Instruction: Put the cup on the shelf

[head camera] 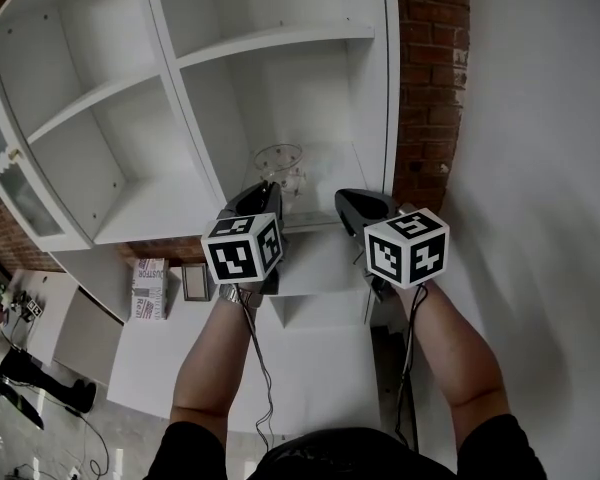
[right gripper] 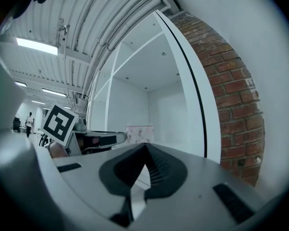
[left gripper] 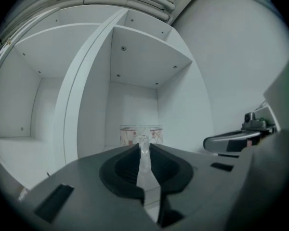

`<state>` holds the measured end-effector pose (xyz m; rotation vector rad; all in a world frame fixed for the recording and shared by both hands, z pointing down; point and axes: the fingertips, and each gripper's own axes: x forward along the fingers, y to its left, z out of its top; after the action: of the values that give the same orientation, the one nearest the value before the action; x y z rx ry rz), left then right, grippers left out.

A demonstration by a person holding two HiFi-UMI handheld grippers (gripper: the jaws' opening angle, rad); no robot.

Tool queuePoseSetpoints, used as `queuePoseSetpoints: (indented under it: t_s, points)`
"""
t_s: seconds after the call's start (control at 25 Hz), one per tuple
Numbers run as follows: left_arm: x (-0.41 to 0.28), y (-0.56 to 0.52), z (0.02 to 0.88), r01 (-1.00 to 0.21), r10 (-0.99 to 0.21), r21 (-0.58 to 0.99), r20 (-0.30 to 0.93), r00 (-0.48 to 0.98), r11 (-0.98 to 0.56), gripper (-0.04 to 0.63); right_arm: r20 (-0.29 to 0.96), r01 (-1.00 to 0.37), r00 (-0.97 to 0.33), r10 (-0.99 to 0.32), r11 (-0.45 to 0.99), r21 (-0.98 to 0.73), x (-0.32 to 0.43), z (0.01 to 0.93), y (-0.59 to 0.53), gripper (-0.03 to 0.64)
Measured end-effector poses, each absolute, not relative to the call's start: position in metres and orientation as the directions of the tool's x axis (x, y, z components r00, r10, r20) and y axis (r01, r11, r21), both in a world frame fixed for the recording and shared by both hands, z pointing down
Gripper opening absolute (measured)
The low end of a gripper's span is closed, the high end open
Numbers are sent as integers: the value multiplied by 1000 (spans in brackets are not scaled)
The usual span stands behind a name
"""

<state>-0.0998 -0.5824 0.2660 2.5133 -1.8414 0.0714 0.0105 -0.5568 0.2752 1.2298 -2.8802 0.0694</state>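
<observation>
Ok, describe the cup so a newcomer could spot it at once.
Find the white shelf unit beside the brick wall. In its right column, the lower compartment holds the cup: clear glass with a reddish pattern, the only thing on those shelves.

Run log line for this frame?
cup: in shelf, right-column bay | left hand-held gripper: shut on cup | right hand-held gripper: shut, empty, beside left

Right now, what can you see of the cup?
The cup is clear glass with a faint reddish pattern. It is upright in a right-hand compartment of the white shelf, apparently resting on its board. The left gripper is closed on a clear part of it, perhaps a handle; the right gripper is apart from it.
</observation>
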Motion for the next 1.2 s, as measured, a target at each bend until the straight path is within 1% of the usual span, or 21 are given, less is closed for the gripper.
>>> queuePoseSetpoints:
  t_s: [0.48, 0.84, 0.88, 0.92, 0.96, 1.2]
  points:
    - [-99, -594, 266, -967, -966, -40, 69, 248, -252, 37, 37, -720, -694, -719, 693, -41, 9, 283, -556, 0]
    - [-98, -593, 265, -970, -972, -67, 32, 231, -233, 38, 38, -719, -695, -718, 694, -31, 11, 284, -552, 0]
    - [-96, -593, 265, -969, -971, -67, 27, 236, -237, 50, 38, -719, -695, -718, 694, -31, 12, 284, -551, 0]
    - [-95, -592, 265, -968, -970, -66, 21, 242, -242, 92, 38, -720, -694, -719, 693, -31, 13, 284, -550, 0]
    - [-94, -592, 265, -967, -969, -63, 14, 246, -247, 102, 38, -721, -692, -721, 692, -31, 14, 283, -550, 0]
    - [-97, -585, 263, -971, -974, -77, -19, 227, -225, 115, 42, -726, -687, -725, 687, -12, 19, 283, -544, 0]
